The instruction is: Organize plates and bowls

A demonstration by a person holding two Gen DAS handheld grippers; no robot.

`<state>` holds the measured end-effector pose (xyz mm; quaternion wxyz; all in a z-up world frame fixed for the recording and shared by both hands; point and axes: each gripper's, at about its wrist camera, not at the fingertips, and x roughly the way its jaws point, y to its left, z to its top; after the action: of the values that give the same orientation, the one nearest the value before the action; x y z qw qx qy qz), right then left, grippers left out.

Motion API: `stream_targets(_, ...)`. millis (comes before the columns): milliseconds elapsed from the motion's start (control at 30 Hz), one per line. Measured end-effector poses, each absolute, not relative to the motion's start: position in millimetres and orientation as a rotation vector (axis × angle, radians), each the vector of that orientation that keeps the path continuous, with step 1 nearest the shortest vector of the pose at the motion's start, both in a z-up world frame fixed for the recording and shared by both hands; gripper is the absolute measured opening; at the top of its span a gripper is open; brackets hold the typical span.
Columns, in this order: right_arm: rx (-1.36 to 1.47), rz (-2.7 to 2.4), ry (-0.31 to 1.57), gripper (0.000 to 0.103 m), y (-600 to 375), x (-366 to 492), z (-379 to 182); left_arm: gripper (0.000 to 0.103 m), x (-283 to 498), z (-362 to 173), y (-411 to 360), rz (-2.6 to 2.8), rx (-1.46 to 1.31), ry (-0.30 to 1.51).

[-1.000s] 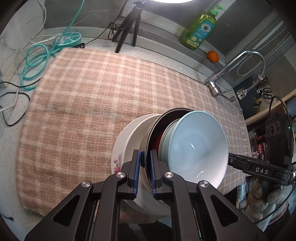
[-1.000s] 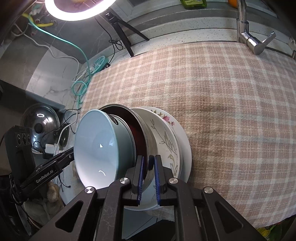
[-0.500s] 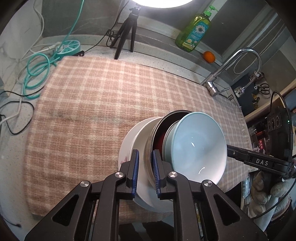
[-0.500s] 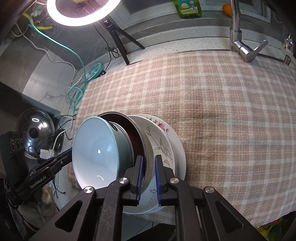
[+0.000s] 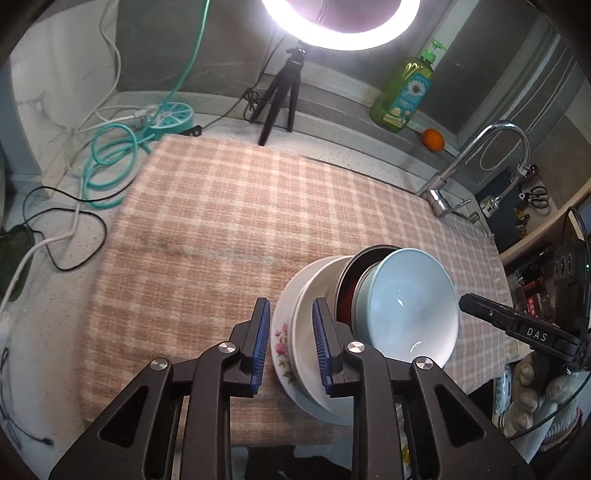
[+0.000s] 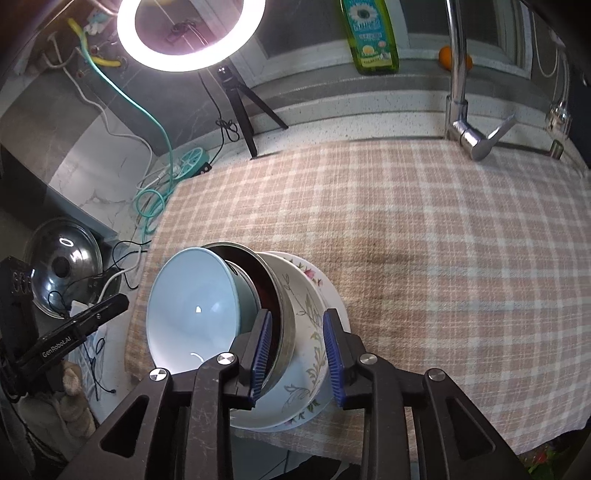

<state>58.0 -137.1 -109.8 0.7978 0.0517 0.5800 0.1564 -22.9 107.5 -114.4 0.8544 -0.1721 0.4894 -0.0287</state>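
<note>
Pink-and-cream checked cloth (image 5: 229, 229) covers the counter; on its near edge sits the nested stack of dishes. Left-wrist view, left to right: a coiled teal cable (image 5: 110, 166) on the speckled counter at far left; a black tripod (image 5: 280, 99) under a glowing ring light (image 5: 340, 33) at the far side; a green bottle of dish soap (image 5: 404, 92) and a small orange fruit (image 5: 433, 140) on the far ledge; a chrome tap (image 5: 476, 162) at far right.

My left gripper (image 5: 290, 343) has just been opening. Its blue-padded jaws now stand apart on either side of the near rims of the white floral-edged plates (image 5: 291, 332), and neither pad presses on them.

Within the stack, the plates lie lowest. In them a dark, metal-rimmed bowl with a red-brown inside (image 5: 345, 291) leans tilted, and in that bowl a pale blue ceramic bowl (image 5: 410, 310) is nested, also tilted.

Right-wrist view: the pale blue bowl (image 6: 192, 310) is leftmost, then the dark bowl (image 6: 273, 306), then the floral plates (image 6: 314, 332). My right gripper (image 6: 297, 350) has likewise just been opening. Its jaws straddle the dark bowl's rim and the plates beside it, with clear gaps at both pads, so nothing is gripped. Each gripper's black finger shows at the edge of the other's view.
</note>
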Motion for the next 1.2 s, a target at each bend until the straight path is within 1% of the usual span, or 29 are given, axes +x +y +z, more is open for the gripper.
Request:
stream_targets(67,0.107,0.344,1.217,0.038,-140,53,-104,0.024,-28,-111,107,-0.048,-0.361,1.020)
stream_targets(100,0.106,0.346,1.209,0.040,-141,51,-103,0.026,-30,-110,106,-0.041,-0.359,1.017)
stream_targets(133,0.103,0.347,1.197,0.041,-142,49,-101,0.032,-32,-109,104,-0.031,-0.357,1.014)
stream_targets(167,0.099,0.349,1.189,0.042,-143,47,-99,0.037,-34,-107,103,-0.023,-0.360,1.009)
stream_targets(400,0.057,0.353,1.121,0.042,-153,29,-82,0.037,-53,-90,82,0.010,-0.328,0.967)
stream_targets(500,0.040,0.356,1.085,0.043,-158,19,-72,0.043,-63,-80,72,0.020,-0.317,0.940)
stream_targets(533,0.034,0.358,1.070,0.045,-160,16,-68,0.045,-65,-76,70,0.025,-0.315,0.931)
stream_targets(600,0.024,0.360,1.040,0.054,-162,10,-60,0.047,-72,-69,62,0.036,-0.296,0.912)
stream_targets(633,0.021,0.360,1.026,0.059,-162,7,-58,0.051,-74,-67,59,0.040,-0.288,0.904)
stream_targets(667,0.017,0.362,1.009,0.060,-163,5,-54,0.056,-77,-64,56,0.044,-0.281,0.896)
stream_targets(733,-0.004,0.366,0.981,0.062,-162,-2,-47,0.064,-82,-58,48,0.064,-0.258,0.874)
stream_targets(800,-0.024,0.370,0.964,0.068,-159,-8,-43,0.067,-87,-54,43,0.076,-0.248,0.857)
stream_targets(833,-0.031,0.372,0.956,0.073,-158,-12,-41,0.070,-89,-53,41,0.079,-0.246,0.852)
stream_targets(867,-0.035,0.375,0.947,0.075,-157,-15,-40,0.072,-91,-51,40,0.085,-0.244,0.845)
stream_targets(1200,-0.047,0.389,0.917,0.076,-152,-36,-32,0.072,-105,-45,32,0.091,-0.234,0.833)
